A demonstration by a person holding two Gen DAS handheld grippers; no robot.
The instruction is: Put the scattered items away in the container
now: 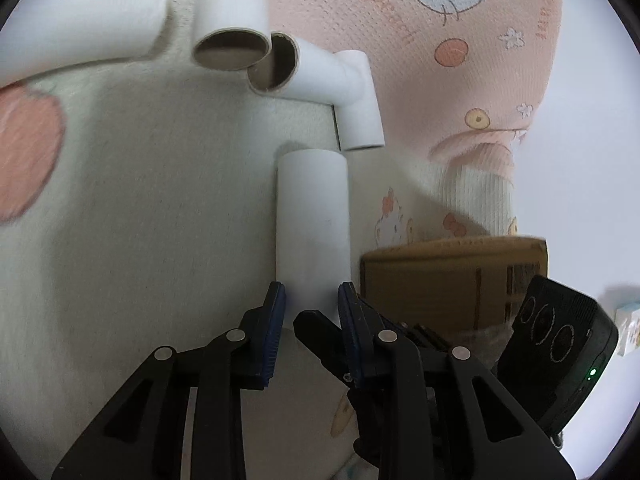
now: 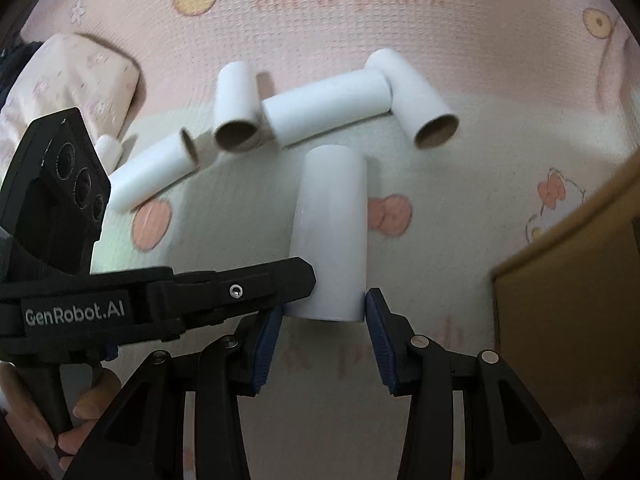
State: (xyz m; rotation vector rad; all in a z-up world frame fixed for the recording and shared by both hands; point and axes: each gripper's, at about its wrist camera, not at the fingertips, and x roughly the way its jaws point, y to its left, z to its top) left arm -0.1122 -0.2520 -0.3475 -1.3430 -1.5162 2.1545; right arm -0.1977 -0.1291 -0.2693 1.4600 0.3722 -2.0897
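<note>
Left tool [image 1: 311, 294] clamped on a white cardboard tube [image 1: 312, 216]; right tool [image 2: 325, 316] clamped on another white tube [image 2: 330, 236]; cardboard box [image 2: 568, 280] beside.

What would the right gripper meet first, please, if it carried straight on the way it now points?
The white tube already between the right gripper pads; beyond it, probably the long tube lying crosswise, though depth is unclear.

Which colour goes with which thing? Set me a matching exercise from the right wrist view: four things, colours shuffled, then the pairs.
Things:
1. paper tube
2. cardboard box
3. pads on the jaws
4. mat, far part

Colours:
a. blue
b. pink
c. white
d. brown

Pairs: 1-c, 2-d, 3-a, 4-b
</note>
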